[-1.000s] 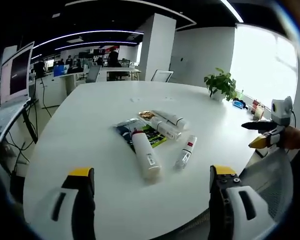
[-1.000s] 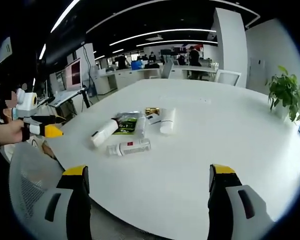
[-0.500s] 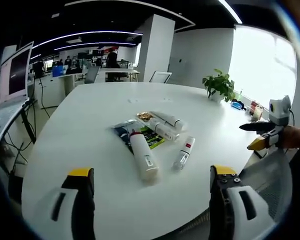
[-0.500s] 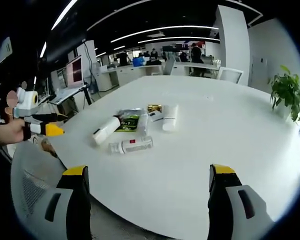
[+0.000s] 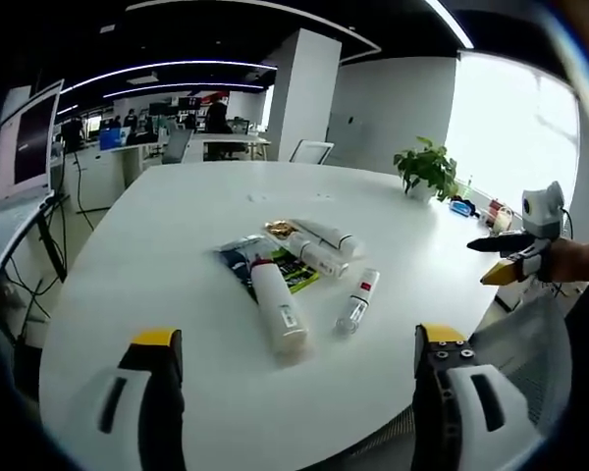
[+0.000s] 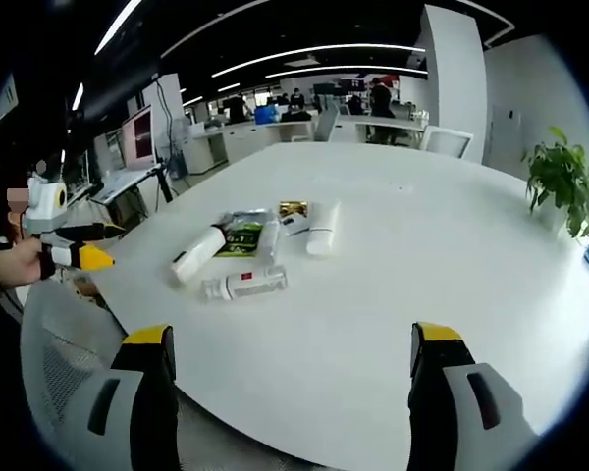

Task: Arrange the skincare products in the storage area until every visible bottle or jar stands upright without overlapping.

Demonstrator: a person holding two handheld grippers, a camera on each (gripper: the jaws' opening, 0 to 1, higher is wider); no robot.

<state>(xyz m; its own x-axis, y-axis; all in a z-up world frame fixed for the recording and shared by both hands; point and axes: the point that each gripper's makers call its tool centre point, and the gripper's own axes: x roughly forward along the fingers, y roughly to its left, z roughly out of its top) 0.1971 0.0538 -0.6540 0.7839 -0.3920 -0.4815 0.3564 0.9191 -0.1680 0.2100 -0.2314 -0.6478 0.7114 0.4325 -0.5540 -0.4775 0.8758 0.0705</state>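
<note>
**Skincare products lying flat, nothing gripped yet**

The white tube (image 5: 278, 312), the small clear bottle (image 5: 356, 300) and other tubes (image 5: 319, 245) are seen lying in a pile on the table (image 5: 177, 226). Compared with a moment ago, the pile is viewed slightly farther away, but nothing is rearranged. Left hand-held gripper (image 5: 293, 345) and right hand-held gripper (image 6: 289, 340) are held apart, empty.

The table (image 5: 177, 226) is plain white, and the big tube (image 5: 278, 314) lying on it is white too, next to a clear bottle (image 5: 356, 301) with a red band. A flat packet (image 5: 265, 265) under them is green and dark blue, with a gold sachet (image 5: 279, 229) beyond. Both grippers (image 5: 293, 392) (image 6: 290, 397) are grey with yellow tips, and the plant (image 5: 430, 169) is green.
</note>
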